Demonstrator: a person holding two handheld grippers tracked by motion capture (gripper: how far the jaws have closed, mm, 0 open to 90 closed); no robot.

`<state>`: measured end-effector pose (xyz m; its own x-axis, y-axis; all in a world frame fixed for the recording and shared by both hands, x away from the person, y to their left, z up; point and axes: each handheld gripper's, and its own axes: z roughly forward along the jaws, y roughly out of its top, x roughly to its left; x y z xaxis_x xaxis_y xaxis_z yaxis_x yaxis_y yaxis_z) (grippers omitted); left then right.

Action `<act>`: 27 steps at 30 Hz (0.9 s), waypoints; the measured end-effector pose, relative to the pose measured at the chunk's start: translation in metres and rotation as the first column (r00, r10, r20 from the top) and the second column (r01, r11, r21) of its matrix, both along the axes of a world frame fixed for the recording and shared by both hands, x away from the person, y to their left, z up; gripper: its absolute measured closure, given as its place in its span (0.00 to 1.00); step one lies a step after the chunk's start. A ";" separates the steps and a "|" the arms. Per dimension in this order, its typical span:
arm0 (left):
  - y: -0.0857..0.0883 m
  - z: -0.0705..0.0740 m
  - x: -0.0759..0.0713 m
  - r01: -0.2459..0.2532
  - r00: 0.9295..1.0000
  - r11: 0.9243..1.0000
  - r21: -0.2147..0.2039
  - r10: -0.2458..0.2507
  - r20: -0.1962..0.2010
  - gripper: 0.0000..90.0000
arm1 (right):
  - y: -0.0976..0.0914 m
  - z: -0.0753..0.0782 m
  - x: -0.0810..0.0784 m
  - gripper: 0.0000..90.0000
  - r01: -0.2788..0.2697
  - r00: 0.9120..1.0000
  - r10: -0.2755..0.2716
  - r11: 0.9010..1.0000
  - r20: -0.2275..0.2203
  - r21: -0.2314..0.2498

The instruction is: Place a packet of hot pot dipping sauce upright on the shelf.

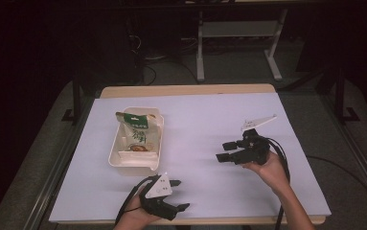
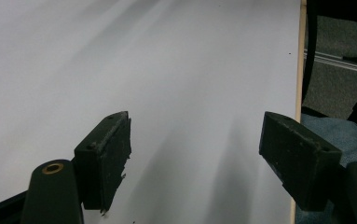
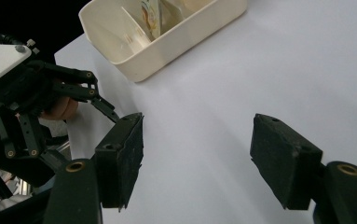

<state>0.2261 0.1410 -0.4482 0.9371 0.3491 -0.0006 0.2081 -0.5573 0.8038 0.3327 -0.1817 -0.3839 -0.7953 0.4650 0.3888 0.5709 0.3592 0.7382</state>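
Observation:
A cream plastic box (image 1: 136, 158) sits on the left part of the white table sheet (image 1: 200, 124), and a green and white snack bag (image 1: 136, 132) stands tilted inside it. The same box (image 3: 167, 51) appears at the top of the right gripper view, with the bag (image 3: 150, 11) partly cut off. My left gripper (image 1: 178, 195) rests near the front edge, open and empty; its jaws (image 2: 195, 158) stand wide over bare sheet. My right gripper (image 1: 224, 151) hovers at mid-right, open, pointing left toward the box; nothing lies between its jaws (image 3: 197, 158). The left gripper (image 3: 50, 98) shows farther off there.
The table's wooden front edge (image 2: 299, 93) runs just right of the left gripper, with grey floor and blue denim beyond. A white desk frame (image 1: 238, 43) and cables stand on the dark floor behind the table. Bare sheet spans the middle and right.

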 end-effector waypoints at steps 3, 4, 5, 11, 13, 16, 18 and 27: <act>0.000 0.000 0.000 0.001 1.000 1.000 0.000 -0.001 0.000 0.27 | -0.004 -0.004 -0.004 0.38 0.005 1.000 -0.005 1.000 -0.001 0.008; 0.000 0.000 0.000 0.001 1.000 1.000 0.001 -0.001 -0.001 0.27 | -0.005 -0.004 -0.005 0.38 0.005 1.000 -0.005 1.000 -0.002 0.009; 0.000 0.000 0.000 0.001 1.000 1.000 0.002 -0.001 -0.002 0.27 | -0.007 -0.006 -0.007 0.38 0.007 1.000 -0.006 1.000 -0.005 0.011; -0.001 -0.002 0.000 0.006 1.000 1.000 0.010 -0.006 -0.006 0.27 | -0.013 -0.012 -0.013 0.37 0.011 1.000 -0.011 1.000 -0.010 0.000; -0.001 -0.002 0.000 0.007 1.000 1.000 0.010 -0.006 -0.006 0.27 | -0.015 -0.013 -0.014 0.37 0.014 1.000 -0.014 1.000 -0.011 -0.003; -0.001 -0.001 0.000 0.005 1.000 1.000 0.010 -0.005 -0.004 0.27 | -0.019 -0.016 -0.018 0.37 0.022 1.000 -0.022 1.000 -0.012 -0.009; -0.001 -0.001 0.000 0.003 1.000 1.000 0.007 -0.003 -0.005 0.27 | -0.022 -0.018 -0.021 0.37 0.028 1.000 -0.028 1.000 -0.013 -0.011; 0.000 -0.001 0.000 0.003 1.000 1.000 0.008 -0.003 -0.006 0.27 | -0.031 -0.026 -0.031 0.37 0.037 0.999 -0.038 0.999 -0.026 -0.022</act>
